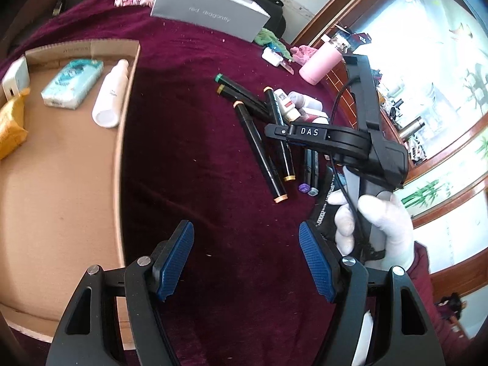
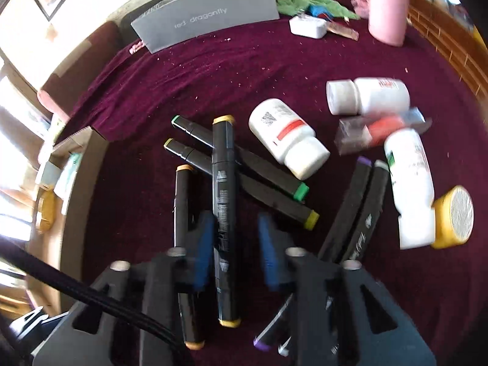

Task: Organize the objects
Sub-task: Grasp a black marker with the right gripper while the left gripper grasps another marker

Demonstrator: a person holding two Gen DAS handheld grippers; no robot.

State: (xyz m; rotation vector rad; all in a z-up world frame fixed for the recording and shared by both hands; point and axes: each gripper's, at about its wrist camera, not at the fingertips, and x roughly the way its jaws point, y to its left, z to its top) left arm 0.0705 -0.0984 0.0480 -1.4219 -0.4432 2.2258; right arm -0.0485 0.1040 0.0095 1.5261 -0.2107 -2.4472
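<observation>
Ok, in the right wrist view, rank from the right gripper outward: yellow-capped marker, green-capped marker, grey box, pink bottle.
1. Yellow-capped marker, between the right gripper fingers.
2. Green-capped marker, just ahead, under the first.
3. Grey box, far back, left, and pink bottle, far back, right: too close to call.

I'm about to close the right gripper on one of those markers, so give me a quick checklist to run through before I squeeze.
1. Right gripper open: ok, jaws apart.
2. Yellow-capped marker between the jaws: ok, it runs lengthwise through the gap.
3. Only one marker in the gap: not ok, the orange-capped marker lies right beside the left jaw.
4. Target free of others: not ok, it lies across the green-capped marker and the olive-capped one.
5. Left gripper out of the way: ok, open over bare cloth.
6. Space in the cardboard tray: ok, bare floor shows.
</observation>
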